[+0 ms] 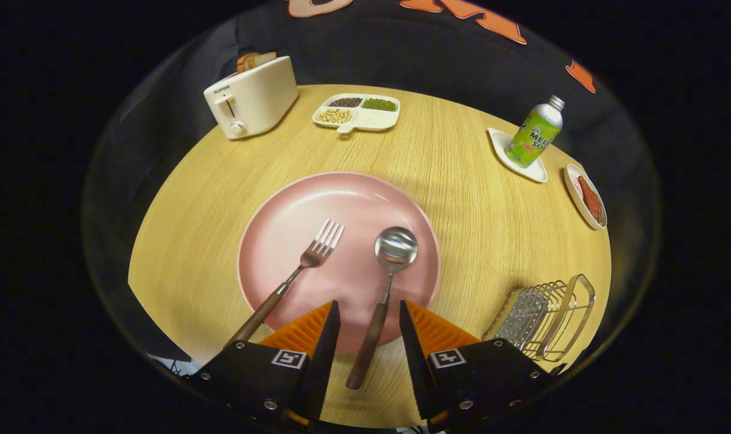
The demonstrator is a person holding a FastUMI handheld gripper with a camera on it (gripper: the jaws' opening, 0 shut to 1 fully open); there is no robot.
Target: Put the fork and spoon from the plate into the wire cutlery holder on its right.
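Pink plate [293, 223]: on the wooden bench [480, 211], carrying both utensils.
Fingers [370, 316]: spread wide, gripping nothing.
Spoon [385, 283]: its wooden handle runs down the gap between the fingers, touching neither.
Fork [302, 268]: left of the spoon, handle passing off the rim.
Wire cutlery holder [543, 319]: right of the plate, beside the right finger.

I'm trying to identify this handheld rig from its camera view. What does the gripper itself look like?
The gripper has two wedge-shaped fingers with ribbed inner pads, tapering to points. Each sits on a dark body fixed with small silver screws, and each body carries a square black-and-white tag marker near the finger's base.
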